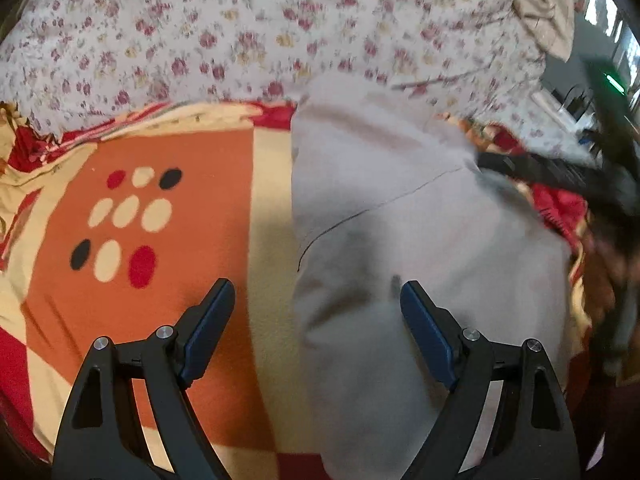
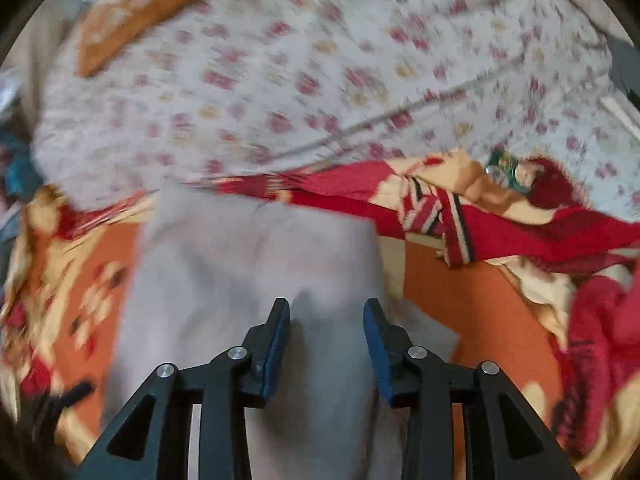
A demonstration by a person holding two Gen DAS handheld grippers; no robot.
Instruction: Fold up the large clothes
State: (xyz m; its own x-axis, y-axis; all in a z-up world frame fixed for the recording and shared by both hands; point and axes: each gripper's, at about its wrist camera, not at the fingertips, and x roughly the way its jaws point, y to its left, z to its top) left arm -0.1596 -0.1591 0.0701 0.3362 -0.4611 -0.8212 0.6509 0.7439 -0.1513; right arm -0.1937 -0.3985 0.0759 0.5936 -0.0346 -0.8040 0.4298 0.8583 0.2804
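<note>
Left gripper (image 1: 318, 296) jaws apart, empty, over grey garment (image 1: 420, 220) edge on patterned blanket (image 1: 160, 216); right gripper (image 2: 326, 312) likewise parted, empty, above garment.

garment (image 1: 400, 220): matt grey cloth | blanket (image 1: 200, 208): fuzzy patterned fleece | sheet (image 1: 240, 32): floral cotton-like cloth

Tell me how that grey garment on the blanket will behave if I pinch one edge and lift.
The grey garment will likely go floppy and drape, since it lies in soft folds on the patterned blanket. It looks thick and fleecy, so probably heavy enough to sag. The plush blanket may drag on it. Both the left gripper and right gripper are open above it.
</note>
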